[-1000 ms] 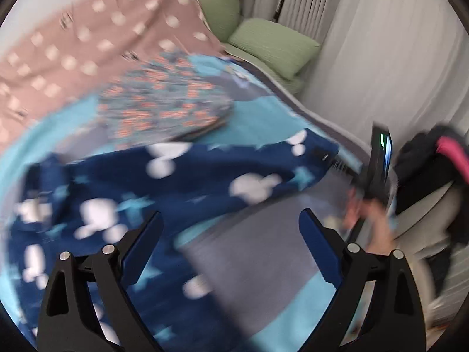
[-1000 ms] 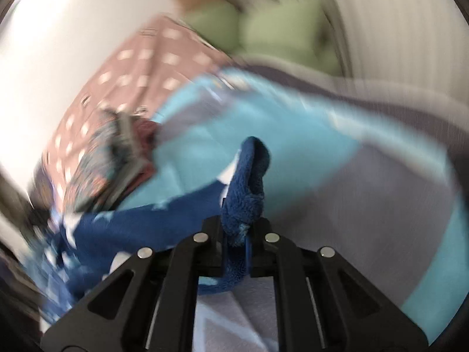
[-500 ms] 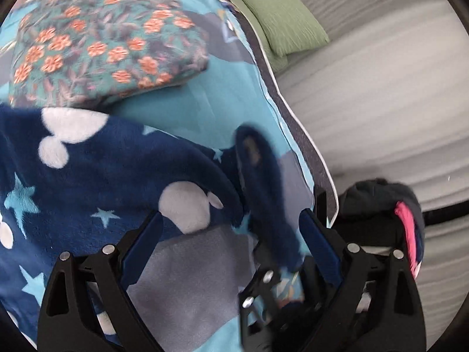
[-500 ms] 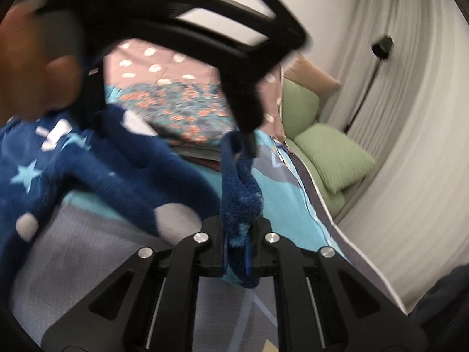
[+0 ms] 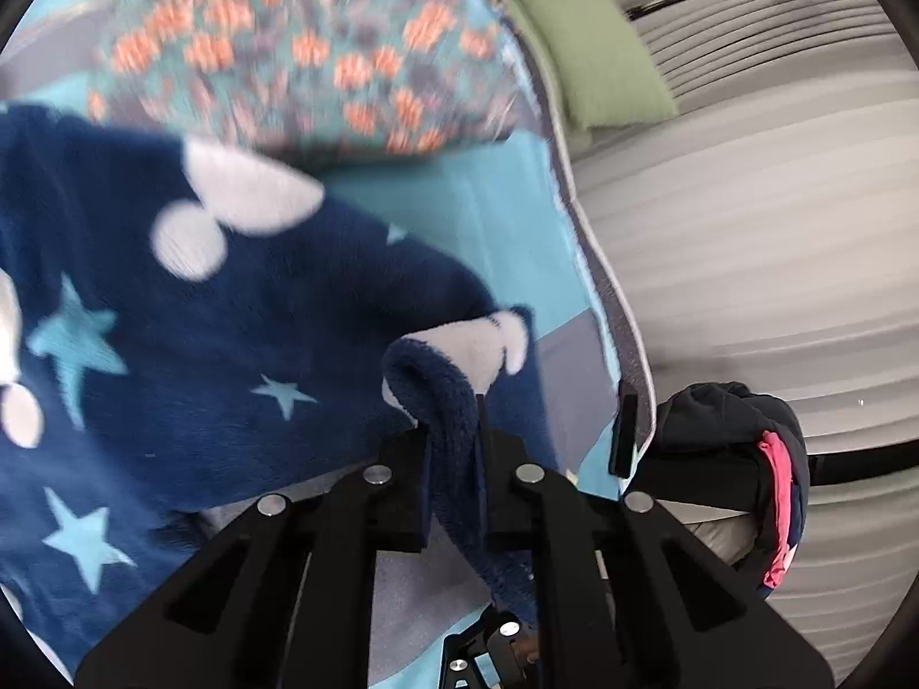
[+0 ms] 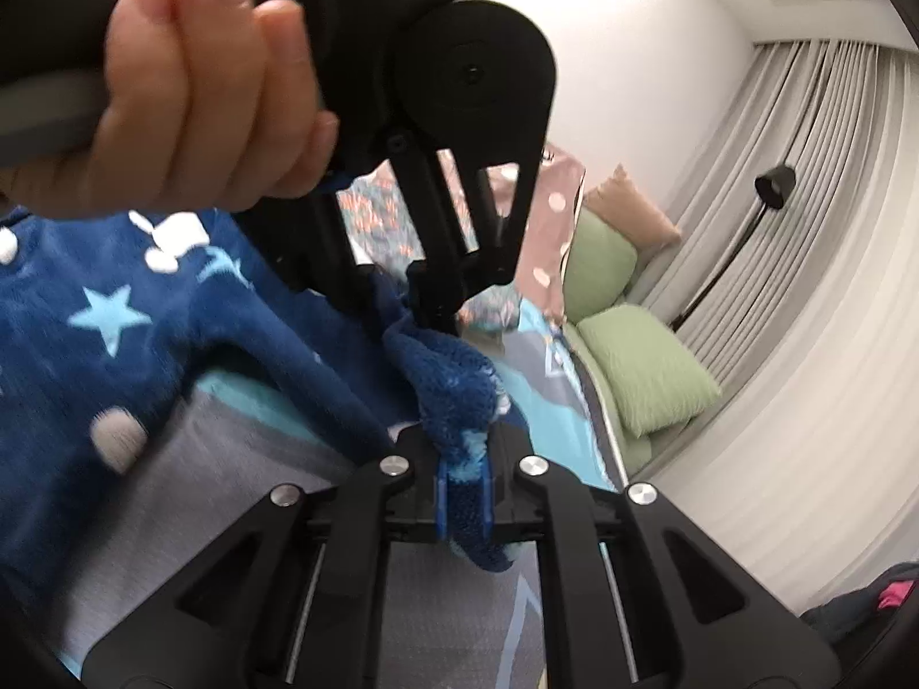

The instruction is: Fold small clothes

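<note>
Navy fleece garment (image 5: 241, 316) spread lower left on the bedspread (image 5: 477, 218), one edge clamped in left gripper (image 5: 454, 453) and right gripper (image 6: 462, 459); thick pile bunched between jaws; slip likely if tension is applied unevenly.

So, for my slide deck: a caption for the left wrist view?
Left gripper clamps the navy star-print fleece over the bedspread.

The right gripper (image 6: 462, 488) pinches a fold of the navy star-print garment (image 6: 115, 310). Just above, the left gripper (image 6: 433, 310), held by a hand (image 6: 195, 97), grips the same fold.
</note>
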Demonstrator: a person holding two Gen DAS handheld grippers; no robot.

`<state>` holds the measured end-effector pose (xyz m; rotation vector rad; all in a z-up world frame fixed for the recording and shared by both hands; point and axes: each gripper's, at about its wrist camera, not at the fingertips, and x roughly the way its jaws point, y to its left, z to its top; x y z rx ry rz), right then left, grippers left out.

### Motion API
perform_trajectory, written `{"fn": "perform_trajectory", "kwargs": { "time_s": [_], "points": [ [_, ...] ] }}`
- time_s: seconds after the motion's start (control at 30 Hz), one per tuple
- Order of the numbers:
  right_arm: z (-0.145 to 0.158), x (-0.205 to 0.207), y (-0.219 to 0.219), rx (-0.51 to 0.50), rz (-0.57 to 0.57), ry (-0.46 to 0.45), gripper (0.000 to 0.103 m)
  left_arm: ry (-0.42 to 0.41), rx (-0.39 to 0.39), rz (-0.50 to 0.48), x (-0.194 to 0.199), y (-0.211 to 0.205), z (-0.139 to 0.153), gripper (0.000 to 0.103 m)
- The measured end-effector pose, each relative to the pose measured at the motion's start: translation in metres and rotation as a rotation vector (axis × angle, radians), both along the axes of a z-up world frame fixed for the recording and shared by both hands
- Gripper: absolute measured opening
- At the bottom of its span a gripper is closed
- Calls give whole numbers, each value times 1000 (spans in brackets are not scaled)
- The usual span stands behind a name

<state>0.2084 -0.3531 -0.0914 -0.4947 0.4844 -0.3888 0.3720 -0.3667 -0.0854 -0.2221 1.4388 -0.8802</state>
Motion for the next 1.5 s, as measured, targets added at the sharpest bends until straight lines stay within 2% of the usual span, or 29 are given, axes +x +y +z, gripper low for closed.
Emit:
{"fn": "perform_trajectory", "kwargs": {
  "time_s": [0.23, 0.4, 0.5, 0.67, 0.77, 0.9, 1.03, 1.17, 1.3, 1.4, 1.5],
  "points": [
    [38, -10, 34, -19, 20, -111, 8, -81, -125, 19, -2, 40, 50, 10],
    [60, -14, 71, -92, 54, -156, 8, -169, -187, 57, -7, 71, 87, 9],
    [84, -2, 94, -134, 72, -189, 8, -239, -211, 87, -5, 100, 114, 9],
    [131, 13, 145, -132, 166, -265, 8, -316, -273, 154, 6, 162, 154, 9],
    [152, 24, 183, -140, 223, -300, 9, -401, -280, 197, 12, 206, 175, 9],
    [168, 39, 233, -129, 309, -318, 9, -489, -240, 285, 18, 271, 194, 9],
    [166, 50, 280, -120, 387, -301, 9, -490, -209, 339, 29, 320, 185, 9],
    [150, 60, 322, -127, 454, -252, 9, -449, -196, 407, 44, 373, 158, 9],
    [131, 71, 357, -125, 507, -189, 9, -408, -198, 444, 52, 408, 131, 9],
    [114, 75, 368, -129, 531, -162, 9, -405, -235, 447, 59, 431, 109, 9],
    [95, 84, 373, -127, 545, -109, 9, -362, -221, 463, 68, 444, 77, 9]
  ]
}}
